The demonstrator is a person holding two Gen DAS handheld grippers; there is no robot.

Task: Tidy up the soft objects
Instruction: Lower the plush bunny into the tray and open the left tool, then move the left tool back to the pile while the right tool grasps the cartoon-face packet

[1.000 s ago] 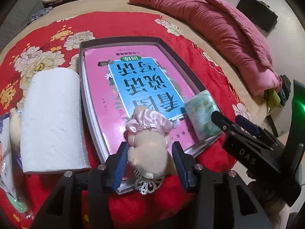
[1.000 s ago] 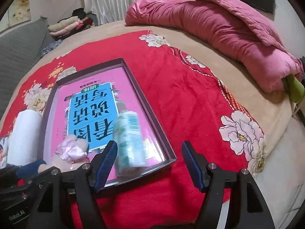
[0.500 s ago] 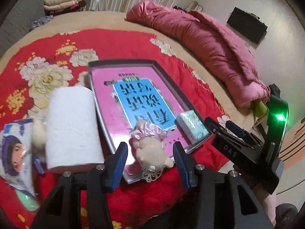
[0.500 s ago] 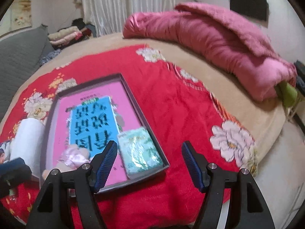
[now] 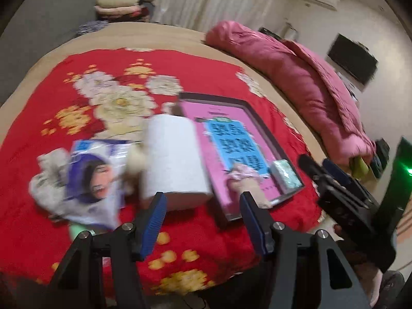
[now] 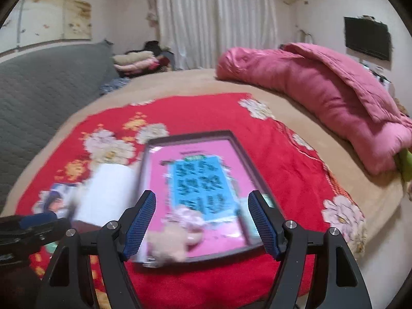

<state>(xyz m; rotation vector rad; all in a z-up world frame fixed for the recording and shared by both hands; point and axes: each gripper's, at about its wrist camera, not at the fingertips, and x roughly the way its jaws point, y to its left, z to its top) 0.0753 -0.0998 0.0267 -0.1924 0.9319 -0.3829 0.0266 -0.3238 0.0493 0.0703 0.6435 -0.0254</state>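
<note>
So both hands have just backed off and come up from the tray. Nearest the lens, the left hand-held gripper (image 5: 202, 222) has had its jaws spreading wider over the last moment and there's nothing between them now; a second ago they sat either side of the little plush toy (image 5: 243, 182), which now lies on its own at the near end of the tray (image 5: 267, 131), on the pink book. Same deal for the right hand-held gripper (image 6: 202, 225): jaws eased wider, empty, hovering over the tray's near edge, whereas before the green tissue pack (image 5: 285, 173) sat just ahead of it. That pack lies in the tray's near right corner, just beside the plush.

My read: two soft things are dropped off. Left of the tray, the paper towel roll (image 5: 172, 159), the printed plastic packet (image 5: 90, 172) and something small and beige between them still sit on the red blanket (image 5: 108, 64), so probably those are next. Further back, the pink quilt (image 5: 296, 77) on the bed looks untouched
</note>
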